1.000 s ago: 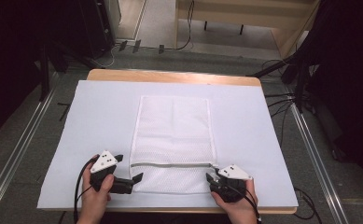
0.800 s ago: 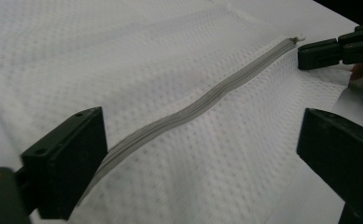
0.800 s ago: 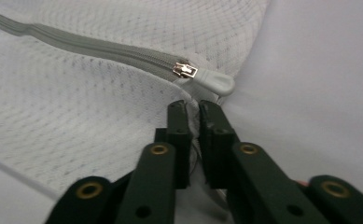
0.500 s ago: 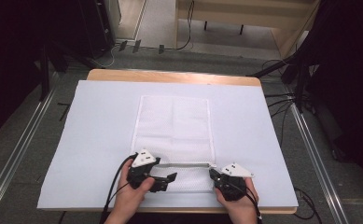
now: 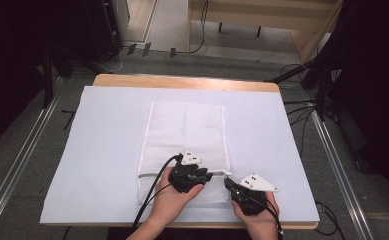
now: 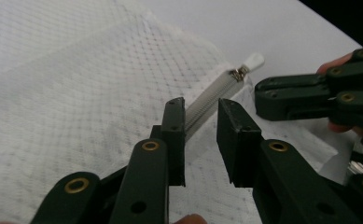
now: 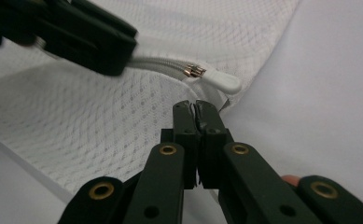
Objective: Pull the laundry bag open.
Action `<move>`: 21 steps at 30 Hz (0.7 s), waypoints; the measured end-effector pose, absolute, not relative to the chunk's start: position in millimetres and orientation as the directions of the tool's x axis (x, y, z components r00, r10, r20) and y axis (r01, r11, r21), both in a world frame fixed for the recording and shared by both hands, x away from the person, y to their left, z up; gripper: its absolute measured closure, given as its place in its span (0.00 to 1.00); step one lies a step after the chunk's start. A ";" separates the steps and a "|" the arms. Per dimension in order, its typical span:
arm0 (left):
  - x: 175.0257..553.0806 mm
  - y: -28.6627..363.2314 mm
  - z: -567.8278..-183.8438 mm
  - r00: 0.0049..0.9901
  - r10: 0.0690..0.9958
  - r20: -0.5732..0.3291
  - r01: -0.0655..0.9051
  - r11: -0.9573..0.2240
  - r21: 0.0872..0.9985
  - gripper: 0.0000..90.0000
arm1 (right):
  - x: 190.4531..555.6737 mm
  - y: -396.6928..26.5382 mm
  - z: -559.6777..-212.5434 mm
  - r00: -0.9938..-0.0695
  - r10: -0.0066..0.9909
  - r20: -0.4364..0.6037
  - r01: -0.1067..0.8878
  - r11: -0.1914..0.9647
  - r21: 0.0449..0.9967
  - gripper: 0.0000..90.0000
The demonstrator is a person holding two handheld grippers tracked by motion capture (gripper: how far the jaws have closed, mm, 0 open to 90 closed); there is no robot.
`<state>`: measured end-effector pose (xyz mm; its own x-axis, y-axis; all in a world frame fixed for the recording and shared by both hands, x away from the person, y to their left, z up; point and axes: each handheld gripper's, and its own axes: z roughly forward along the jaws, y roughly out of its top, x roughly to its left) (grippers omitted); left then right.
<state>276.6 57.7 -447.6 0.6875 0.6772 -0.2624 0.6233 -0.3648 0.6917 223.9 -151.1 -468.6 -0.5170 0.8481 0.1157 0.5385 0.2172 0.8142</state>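
At the near edge of the table, about five o'clock in the high view, the right gripper [image 5: 228, 183] sits in the person's right hand [image 5: 254, 210]. In the right gripper view its two black jaws are pressed together on the corner fabric of the white mesh laundry bag [image 7: 123, 121], pinching that edge with no gap between the pads.

Just beside it, toward six o'clock in the high view, the left gripper [image 5: 208, 176] lies in the person's left hand [image 5: 172, 202] on the near end of the bag, pointing toward three o'clock at the right gripper. Its jaws have just been closing. In the left gripper view they stand at a narrow gap, with the white closed zipper [image 6: 214, 95] running between them; the pads do not yet press on it.

The zipper crosses the bag's near end. Its brass slider with a white rounded pull tab [image 7: 221, 80] lies at the end next to the right gripper, just beyond that gripper's tips at twelve o'clock in the right gripper view.

The bag [image 5: 187, 130] lies flat, reaching from the grippers toward twelve o'clock across the middle of the pale blue-white sheet [image 5: 107, 130] that covers the wooden table [image 5: 182, 81].
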 end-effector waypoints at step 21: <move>297.3 23.7 -432.2 0.651 0.683 -0.331 0.673 -0.317 0.669 0.56 | 220.9 -142.1 -465.9 -0.548 0.830 0.100 0.494 0.225 0.840 1.00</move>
<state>297.3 23.7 -432.2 0.6509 0.6832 -0.3310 0.6726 -0.3168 0.6688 220.9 -142.1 -465.9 -0.5485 0.8302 0.0999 0.4936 0.2249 0.8401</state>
